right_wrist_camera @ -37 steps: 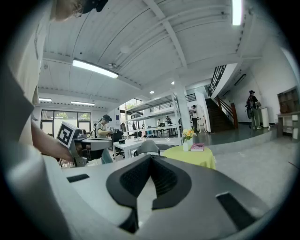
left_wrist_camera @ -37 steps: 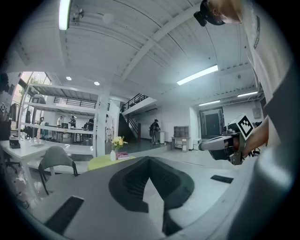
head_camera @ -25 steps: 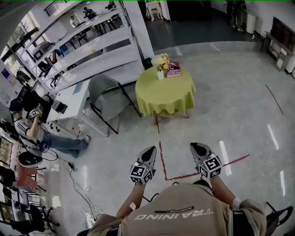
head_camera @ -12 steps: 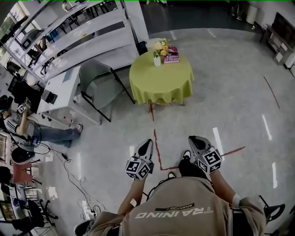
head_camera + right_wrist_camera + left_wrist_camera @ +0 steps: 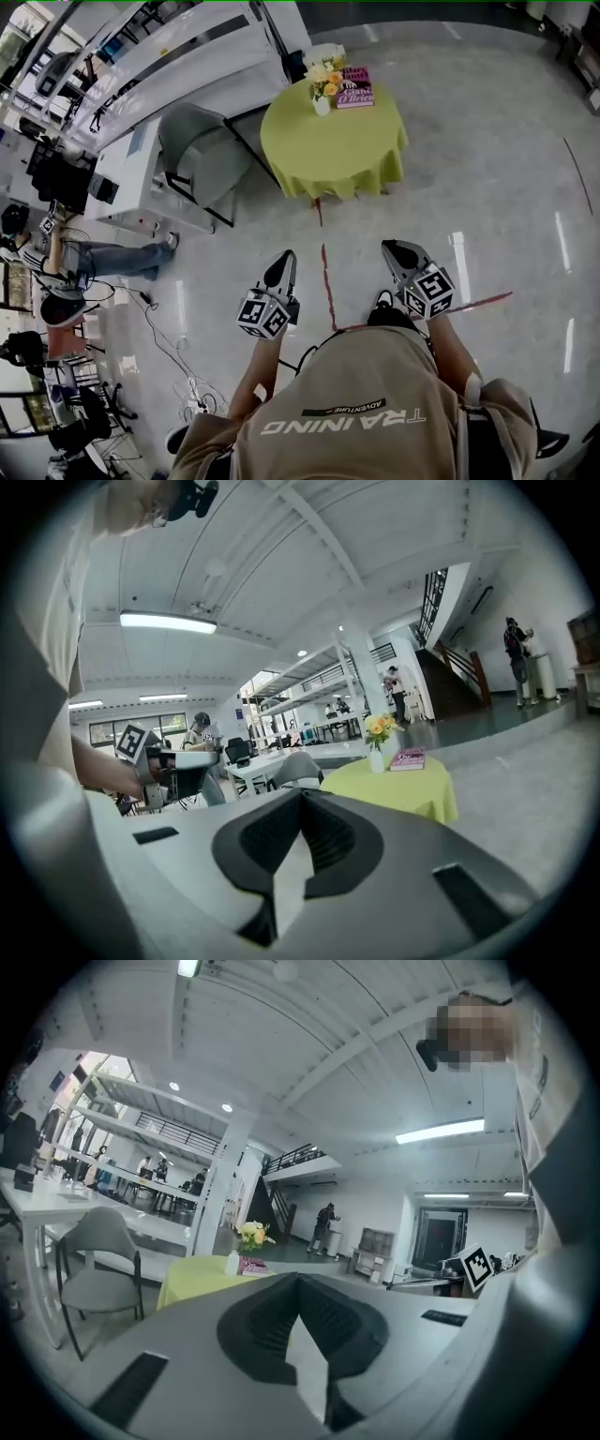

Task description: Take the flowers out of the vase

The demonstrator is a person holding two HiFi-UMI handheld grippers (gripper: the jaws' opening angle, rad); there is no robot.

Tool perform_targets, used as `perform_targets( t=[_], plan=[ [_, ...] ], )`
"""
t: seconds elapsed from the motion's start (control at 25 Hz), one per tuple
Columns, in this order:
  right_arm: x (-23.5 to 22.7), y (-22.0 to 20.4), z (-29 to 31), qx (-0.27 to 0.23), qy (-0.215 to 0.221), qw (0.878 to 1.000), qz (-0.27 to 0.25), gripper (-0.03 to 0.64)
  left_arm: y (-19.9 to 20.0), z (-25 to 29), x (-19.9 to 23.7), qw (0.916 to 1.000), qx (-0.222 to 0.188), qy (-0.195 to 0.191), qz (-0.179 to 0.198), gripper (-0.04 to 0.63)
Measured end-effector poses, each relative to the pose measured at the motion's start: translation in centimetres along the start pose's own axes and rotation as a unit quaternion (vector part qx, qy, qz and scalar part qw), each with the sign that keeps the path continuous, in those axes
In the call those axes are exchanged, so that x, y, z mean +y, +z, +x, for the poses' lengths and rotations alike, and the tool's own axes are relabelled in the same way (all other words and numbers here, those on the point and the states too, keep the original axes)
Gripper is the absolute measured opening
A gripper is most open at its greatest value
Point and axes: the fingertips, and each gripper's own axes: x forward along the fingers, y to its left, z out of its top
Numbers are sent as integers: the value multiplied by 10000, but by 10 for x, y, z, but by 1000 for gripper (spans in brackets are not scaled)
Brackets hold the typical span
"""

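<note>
I see the round table [image 5: 333,141] under its lime-green cloth far ahead of me, with a grey chair [image 5: 202,155] just left of it. My left gripper [image 5: 282,261] and right gripper [image 5: 395,249] hang over the floor [image 5: 487,187], well short of the table, both clenched on nothing. At the table's far edge lies a pink book [image 5: 354,86]. Beside it, yellow and cream flowers [image 5: 325,73] stand upright in a small white vase [image 5: 322,105].

Bright ceiling strip lights [image 5: 167,622], glare streaks on the glossy floor [image 5: 487,169], fisheye-warped dark edges
</note>
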Motion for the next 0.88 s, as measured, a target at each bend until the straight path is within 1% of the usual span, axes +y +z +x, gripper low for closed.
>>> perform_targets(
  t=[0.08, 0.2, 0.28, 0.4, 0.52, 0.64, 0.76, 0.88],
  plan=[
    [-21, 6, 16, 25, 132, 9999, 26, -2, 0, 18, 7, 9999, 56, 124, 9, 6],
    [-51, 15, 41, 40, 328, 9994, 33, -2, -8, 50, 16, 9994, 149, 261, -178, 6],
    [-67, 19, 55, 66, 408, 9991, 2, -2, -11, 71, 18, 9992, 165, 283, -221, 6],
    [-84, 16, 69, 214, 466, 9987, 2, -2, -6, 98, 18, 9994, 128, 271, -194, 6],
    [-91, 11, 87, 333, 518, 9980, 104, -2, 3, 116, 30, 9996, 171, 216, -48, 6],
    [-93, 8, 111, 452, 525, 9975, 144, -2, 3, 128, 55, 9994, 283, 191, -38, 6],
    [-93, 5, 144, 567, 493, 9971, 142, -2, -3, 137, 93, 9991, 325, 205, -183, 6],
    [-88, 21, 179, 497, 353, 9981, 65, -2, -1, 149, 134, 9990, 320, 129, -293, 6]
  ],
)
